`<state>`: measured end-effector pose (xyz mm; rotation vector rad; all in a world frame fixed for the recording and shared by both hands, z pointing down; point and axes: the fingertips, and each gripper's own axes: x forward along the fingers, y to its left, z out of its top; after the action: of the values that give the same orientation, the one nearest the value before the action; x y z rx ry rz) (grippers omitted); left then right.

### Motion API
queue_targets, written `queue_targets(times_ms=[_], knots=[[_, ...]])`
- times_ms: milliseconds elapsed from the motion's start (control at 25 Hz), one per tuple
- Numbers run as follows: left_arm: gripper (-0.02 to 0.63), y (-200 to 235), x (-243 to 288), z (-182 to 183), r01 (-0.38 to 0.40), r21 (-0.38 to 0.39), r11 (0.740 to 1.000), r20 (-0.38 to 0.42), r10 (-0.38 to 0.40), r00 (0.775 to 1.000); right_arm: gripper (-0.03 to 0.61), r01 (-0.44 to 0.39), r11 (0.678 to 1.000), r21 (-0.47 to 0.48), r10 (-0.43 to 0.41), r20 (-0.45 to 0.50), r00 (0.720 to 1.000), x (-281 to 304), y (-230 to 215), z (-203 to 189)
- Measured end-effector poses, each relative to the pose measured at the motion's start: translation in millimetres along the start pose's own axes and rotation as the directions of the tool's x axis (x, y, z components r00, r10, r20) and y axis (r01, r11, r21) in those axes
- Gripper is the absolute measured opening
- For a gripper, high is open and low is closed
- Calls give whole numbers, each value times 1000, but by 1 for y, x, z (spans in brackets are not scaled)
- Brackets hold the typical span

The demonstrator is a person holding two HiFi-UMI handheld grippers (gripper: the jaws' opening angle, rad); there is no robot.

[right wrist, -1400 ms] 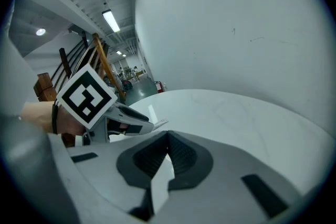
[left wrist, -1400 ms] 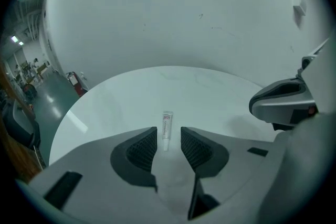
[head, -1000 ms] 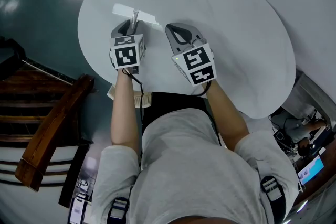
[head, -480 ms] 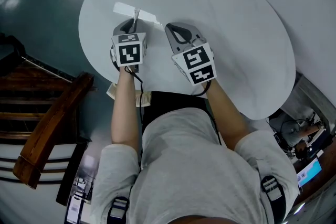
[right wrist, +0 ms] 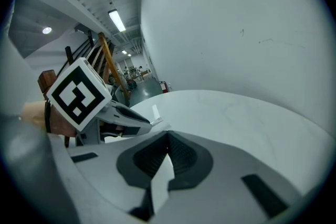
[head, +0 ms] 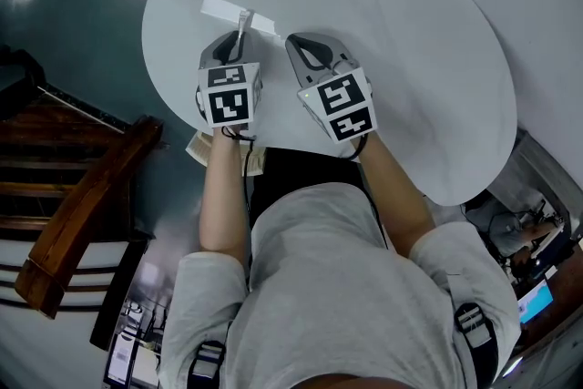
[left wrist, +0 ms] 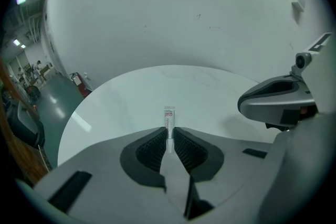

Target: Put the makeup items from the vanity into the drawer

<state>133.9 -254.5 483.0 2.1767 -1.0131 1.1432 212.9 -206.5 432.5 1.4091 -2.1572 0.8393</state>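
Round white table fills most of the head view, with shiny teal floor around it.

Closest in there's one person in a grey T-shirt, with two bare forearms and two grippers. Each gripper carries one black-and-white marker cube.

The left gripper has its pads pinched on the only makeup item I can count, a single thin clear tube. It pokes out past the fingertips over the left part of the table. Can't tell if it touches the tabletop.

In the left gripper view the tube sits dead centre in the left gripper, with its lower end buried between the ribbed pads. Its label has a short red word at the top, maybe "GLUE", too tiny to swear by. The finer print below it is unreadable.

The right gripper sits just beside it with its fingers closed together on nothing. You can see that in its own view.

Farther out, a wooden staircase is cut off at the left edge.
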Motion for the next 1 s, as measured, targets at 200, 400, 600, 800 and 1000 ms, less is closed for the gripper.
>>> queue_targets(times_ms=[200,400,600,800,1000], knots=[[52,0,-25,-14,3,-63,998,36,0,999,14,-26,999,-30,26,-3,1000,1,24,-3],[52,8,-48,-40,-13,-121,993,53,20,998,14,-63,996,-57,63,-1,998,4,54,-8],[52,13,-72,-65,-26,-171,985,71,39,997,14,-110,991,-81,110,-10,994,7,87,-16],[52,17,-91,-89,-33,-227,973,77,52,996,14,-154,983,-104,152,-24,988,11,115,-21],[52,20,-110,-105,-53,-259,965,85,77,993,14,-194,972,-135,192,-31,981,15,140,-20]])
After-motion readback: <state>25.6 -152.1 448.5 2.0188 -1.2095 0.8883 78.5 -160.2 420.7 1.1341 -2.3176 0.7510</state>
